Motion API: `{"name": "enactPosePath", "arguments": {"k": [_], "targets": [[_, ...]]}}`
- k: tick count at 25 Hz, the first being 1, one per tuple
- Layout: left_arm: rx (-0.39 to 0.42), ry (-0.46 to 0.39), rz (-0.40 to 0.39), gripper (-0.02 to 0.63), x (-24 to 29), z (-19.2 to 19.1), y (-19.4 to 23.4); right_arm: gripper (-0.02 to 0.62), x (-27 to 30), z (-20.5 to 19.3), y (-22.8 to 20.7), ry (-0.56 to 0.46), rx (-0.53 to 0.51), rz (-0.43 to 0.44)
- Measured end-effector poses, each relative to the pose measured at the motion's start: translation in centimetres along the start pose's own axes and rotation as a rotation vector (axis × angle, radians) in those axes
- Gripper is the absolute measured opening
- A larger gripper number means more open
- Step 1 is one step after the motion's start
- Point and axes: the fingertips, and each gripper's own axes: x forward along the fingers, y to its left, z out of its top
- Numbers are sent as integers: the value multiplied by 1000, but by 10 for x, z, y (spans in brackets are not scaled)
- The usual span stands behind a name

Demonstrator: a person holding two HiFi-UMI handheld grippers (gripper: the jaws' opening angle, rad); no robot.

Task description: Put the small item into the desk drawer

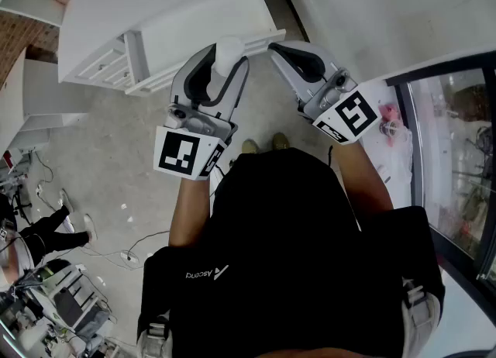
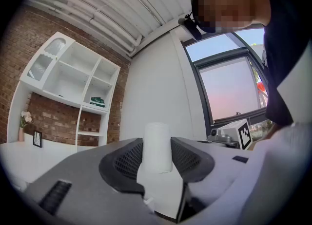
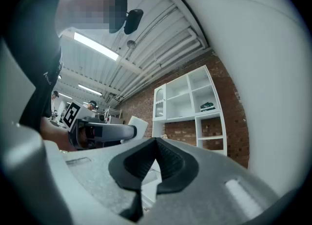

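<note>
A concrete floor [image 1: 108, 155] spreads below, with a white desk [image 1: 163, 0] ahead and its drawers [image 1: 105, 66] facing the person. The left gripper [image 1: 229, 56] clamps a small white cylinder [image 2: 157, 146] upright between its jaws, raised near the desk edge. Just beside it, the right gripper [image 1: 273, 48] is closed and empty.

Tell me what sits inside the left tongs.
A white cylinder sits between the jaws of the left tongs, gripped on both sides. Its top pokes out; its lower end is covered by the jaws.
</note>
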Motion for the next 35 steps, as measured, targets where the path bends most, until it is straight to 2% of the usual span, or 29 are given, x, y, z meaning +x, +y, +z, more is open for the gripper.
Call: {"name": "enactPosePath", "arguments": {"k": [13,26,35], "targets": [[-22,-17,-20,172,-13,-3,16,0,11,-4,6,12,-3,-40],[-39,-40,-69,172,-36,-2,61,0,43,-8,17,41,-52,-116],[-42,-23,-75,173,-22,-9,87,0,64,-17,-4,47,-52,-131]]}}
